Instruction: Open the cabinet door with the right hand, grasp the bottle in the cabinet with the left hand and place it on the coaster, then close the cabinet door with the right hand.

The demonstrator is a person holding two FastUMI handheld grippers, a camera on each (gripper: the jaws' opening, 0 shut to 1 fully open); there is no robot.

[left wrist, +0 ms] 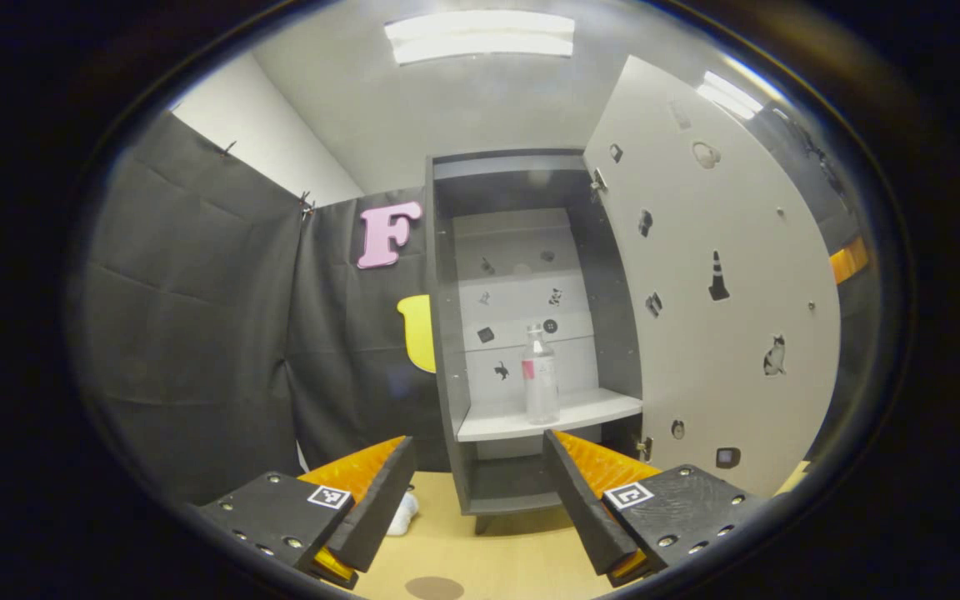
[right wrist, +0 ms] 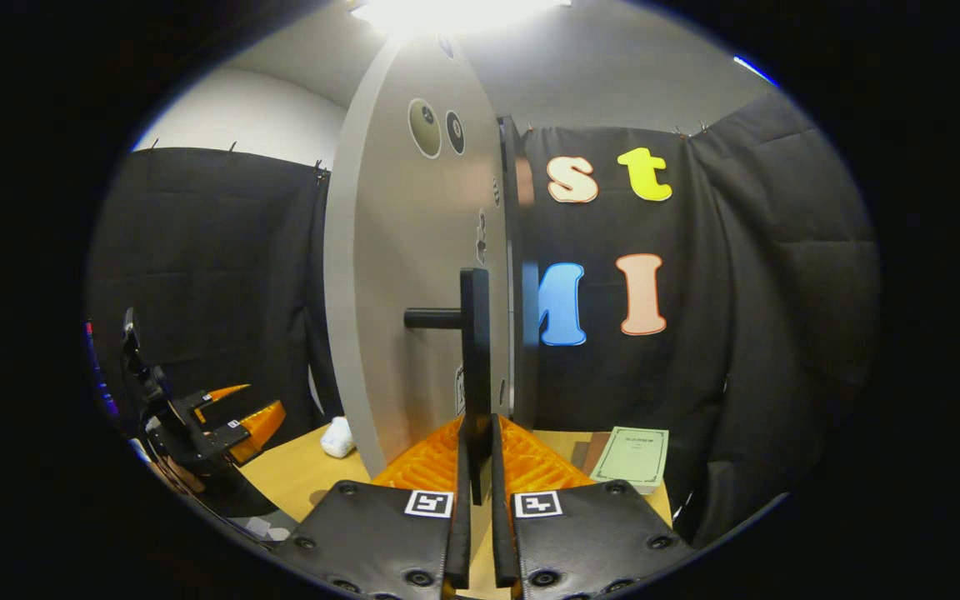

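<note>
Tan tabletop [left wrist: 488, 558] bearing a grey cabinet [left wrist: 455, 467] at the far side, a white crumpled lump [left wrist: 402, 514] left of its base, a round brown coaster [left wrist: 434, 587] near. Clear bottle [left wrist: 540, 375] upright on the cabinet's white shelf [left wrist: 588, 412]. Green booklet [right wrist: 632, 457] flat at the right.

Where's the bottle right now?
In the left gripper view, the bottle stands upright on the white shelf inside the open cabinet, straight ahead of the open left gripper, with the swung-out door to its right.

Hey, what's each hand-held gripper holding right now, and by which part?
The right hand-held gripper clamps the lower end of the cabinet door's handle. The left hand-held gripper holds nothing, open before the bottle.
</note>
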